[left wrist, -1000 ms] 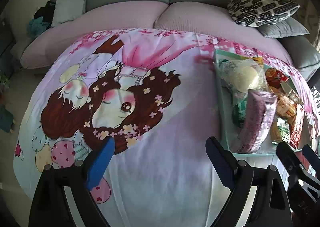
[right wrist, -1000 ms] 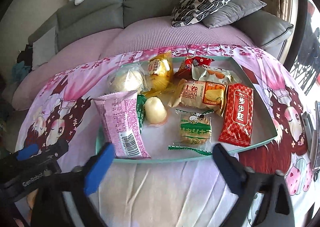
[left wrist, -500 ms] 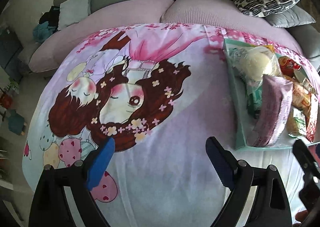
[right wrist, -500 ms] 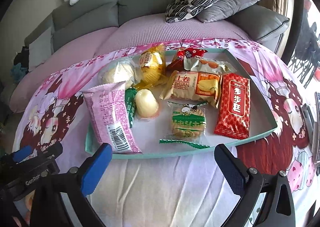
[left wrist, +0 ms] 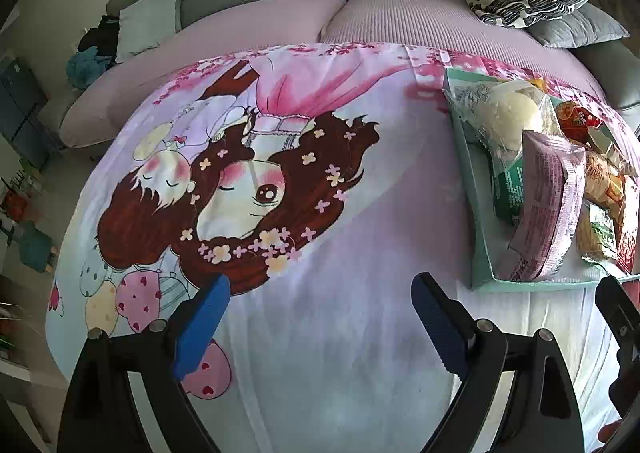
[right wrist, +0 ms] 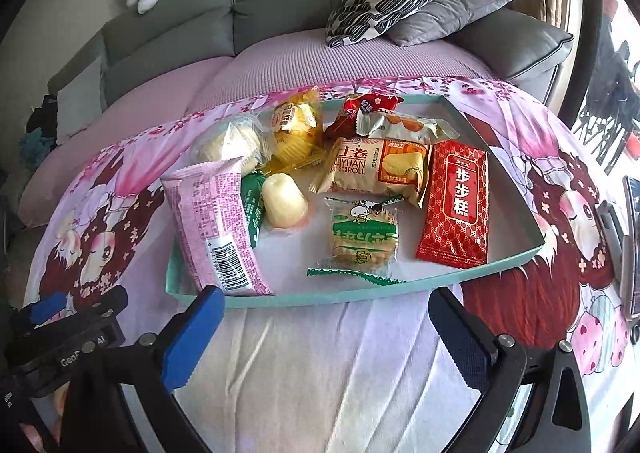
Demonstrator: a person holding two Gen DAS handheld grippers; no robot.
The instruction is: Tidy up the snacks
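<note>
Both views shift slightly versus a second ago; snacks unmoved. Left claw [left wrist: 320,317] and right claw [right wrist: 324,317] spread, empty. Snacks sit in teal tray [right wrist: 360,295], 12 o'clock of right claw.

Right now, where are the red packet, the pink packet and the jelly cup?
red packet [right wrist: 456,209], right wrist view, label middle.
pink packet [right wrist: 212,225], right wrist view, printed back.
jelly cup [right wrist: 284,201], right wrist view, side wall.

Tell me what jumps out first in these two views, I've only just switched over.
The shallow mint-green cardboard tray crowded with wrapped snacks sits straight ahead of the open right gripper; a red foil packet lies near its right side, a pink barcoded bag leaning on its left edge. The open left gripper faces the pink cartoon-girl bedsheet.
</note>
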